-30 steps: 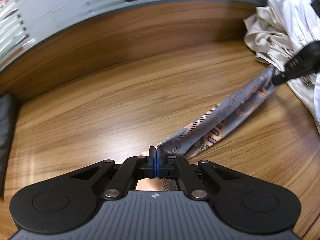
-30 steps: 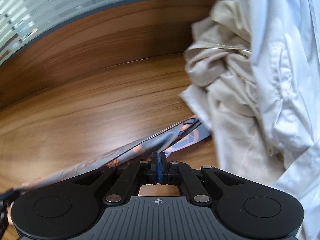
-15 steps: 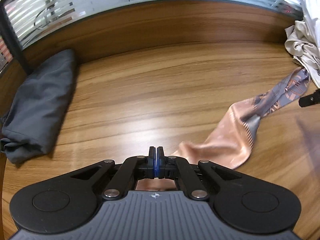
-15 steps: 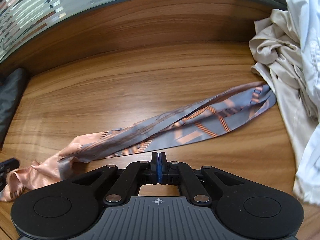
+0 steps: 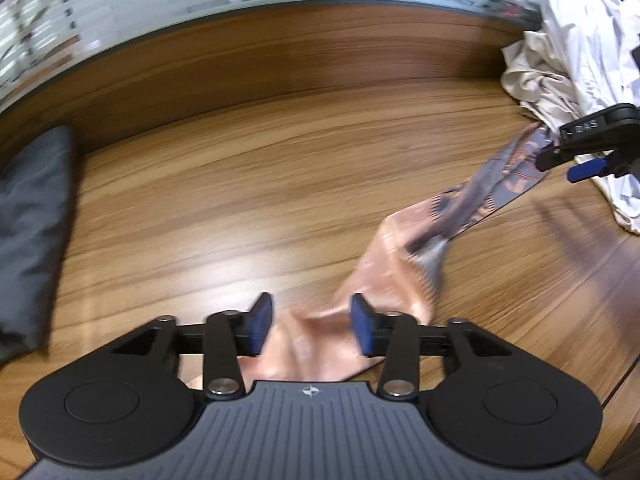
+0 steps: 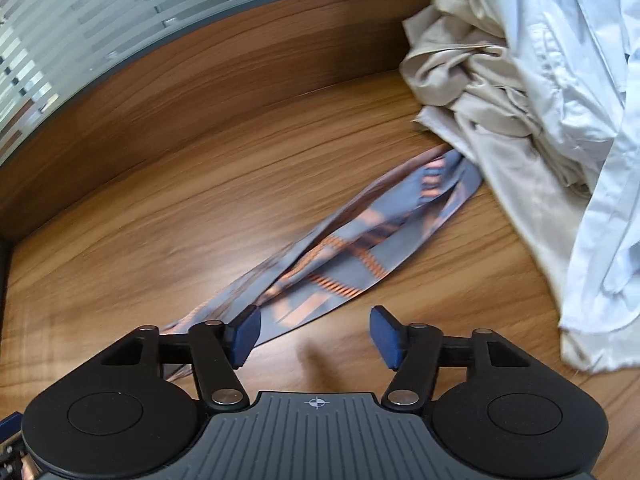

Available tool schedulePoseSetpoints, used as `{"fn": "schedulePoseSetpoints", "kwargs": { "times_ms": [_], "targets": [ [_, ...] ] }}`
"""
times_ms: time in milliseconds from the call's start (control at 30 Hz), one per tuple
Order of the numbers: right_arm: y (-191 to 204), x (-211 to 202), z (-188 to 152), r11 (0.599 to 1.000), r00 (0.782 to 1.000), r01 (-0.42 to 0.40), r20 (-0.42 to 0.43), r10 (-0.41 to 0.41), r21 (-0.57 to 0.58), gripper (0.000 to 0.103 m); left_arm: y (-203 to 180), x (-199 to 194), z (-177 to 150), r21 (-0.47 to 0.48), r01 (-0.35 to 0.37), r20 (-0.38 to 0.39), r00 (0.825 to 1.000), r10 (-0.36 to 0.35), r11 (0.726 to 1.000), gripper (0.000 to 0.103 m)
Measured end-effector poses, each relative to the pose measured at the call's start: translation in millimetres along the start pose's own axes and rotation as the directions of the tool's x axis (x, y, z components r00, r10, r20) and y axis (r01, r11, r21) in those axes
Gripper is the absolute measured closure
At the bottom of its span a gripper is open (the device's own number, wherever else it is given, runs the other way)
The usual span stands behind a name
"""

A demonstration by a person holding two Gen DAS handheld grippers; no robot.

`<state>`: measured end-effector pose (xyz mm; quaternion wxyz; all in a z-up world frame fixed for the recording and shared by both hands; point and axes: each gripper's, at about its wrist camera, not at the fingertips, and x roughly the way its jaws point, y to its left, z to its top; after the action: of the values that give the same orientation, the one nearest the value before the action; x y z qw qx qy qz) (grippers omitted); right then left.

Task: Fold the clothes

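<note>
Item: patterned scarf (image 6: 352, 256), strewn diagonally on wooden table (image 5: 240, 184), unfolded, far end touching crumpled pale clothes (image 6: 540, 100). Left gripper (image 5: 312, 322), right gripper (image 6: 316, 336): jaws spread, empty. Advice: regrasp corners, flatten before folding.

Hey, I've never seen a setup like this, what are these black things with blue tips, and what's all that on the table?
They are two hand-held grippers, each with a camera looking out along its two fingers. One picture is from the left gripper, one from the right gripper. Both are open and hold nothing. A long scarf, grey and orange at one end and peach at the other, lies on the wooden table; its peach end sits between the left one's fingers. A pile of pale clothes lies at the right, a dark folded garment at the left.
</note>
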<state>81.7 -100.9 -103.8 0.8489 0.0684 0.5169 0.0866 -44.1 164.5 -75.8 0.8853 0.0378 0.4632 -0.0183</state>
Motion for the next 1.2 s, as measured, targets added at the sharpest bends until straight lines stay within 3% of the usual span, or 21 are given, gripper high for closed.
{"fn": "schedulePoseSetpoints", "kwargs": {
  "times_ms": [167, 333, 500, 533, 567, 600, 633, 667, 900, 1100, 1133, 1200],
  "targets": [
    [-26, 13, 20, 1.0, 1.0, 0.005, -0.015, -0.005, 0.017, 0.028, -36, 18, 17, 0.025, 0.013, -0.001, 1.0, -0.013, 1.0, 0.034],
    [-51, 25, 39, 0.999, 1.0, 0.007, -0.025, -0.006, 0.034, 0.018, -64, 45, 29, 0.048, 0.031, -0.041, 0.999, -0.029, 0.998, 0.031],
    [-72, 36, 54, 0.999, 0.999, 0.001, -0.036, 0.001, 0.052, 0.017, -76, 69, 34, 0.047, -0.033, -0.087, 0.996, 0.037, 0.998, 0.031],
    [-74, 38, 56, 0.998, 0.999, -0.003, -0.038, 0.005, 0.055, 0.016, -76, 72, 34, 0.037, -0.048, -0.094, 0.994, 0.051, 0.998, 0.036],
    [-77, 40, 58, 0.998, 0.999, -0.006, -0.04, 0.009, 0.059, 0.016, -76, 74, 35, 0.028, -0.06, -0.097, 0.993, 0.062, 0.998, 0.053],
    [-79, 42, 60, 0.998, 0.999, -0.01, -0.042, 0.013, 0.063, 0.016, -75, 75, 36, 0.021, -0.068, -0.098, 0.993, 0.07, 0.997, 0.063],
    [-81, 44, 62, 0.998, 0.999, -0.014, -0.044, 0.017, 0.067, 0.015, -75, 76, 36, 0.014, -0.073, -0.098, 0.992, 0.074, 0.997, 0.088],
    [-84, 46, 64, 0.997, 0.999, -0.017, -0.046, 0.021, 0.07, 0.014, -75, 76, 37, 0.008, -0.078, -0.099, 0.992, 0.078, 0.997, 0.101],
    [-89, 56, 71, 0.992, 0.997, -0.06, -0.046, 0.066, 0.113, 0.01, -69, 37, 42, -0.036, -0.048, -0.032, 0.998, 0.046, 0.998, 0.102],
    [-79, 63, 79, 0.989, 0.996, -0.078, -0.031, 0.083, 0.123, 0.009, -70, -9, 38, -0.023, 0.089, -0.009, 0.996, -0.089, 0.996, 0.102],
    [-76, 64, 79, 0.991, 0.997, -0.068, -0.026, 0.071, 0.115, 0.011, -71, -16, 37, -0.014, 0.107, -0.008, 0.994, -0.107, 0.994, 0.102],
    [-69, 65, 79, 0.996, 1.0, -0.029, -0.008, 0.03, 0.079, 0.025, -74, -23, 32, -0.006, 0.126, -0.004, 0.992, -0.126, 0.992, 0.102]
  ]
}}
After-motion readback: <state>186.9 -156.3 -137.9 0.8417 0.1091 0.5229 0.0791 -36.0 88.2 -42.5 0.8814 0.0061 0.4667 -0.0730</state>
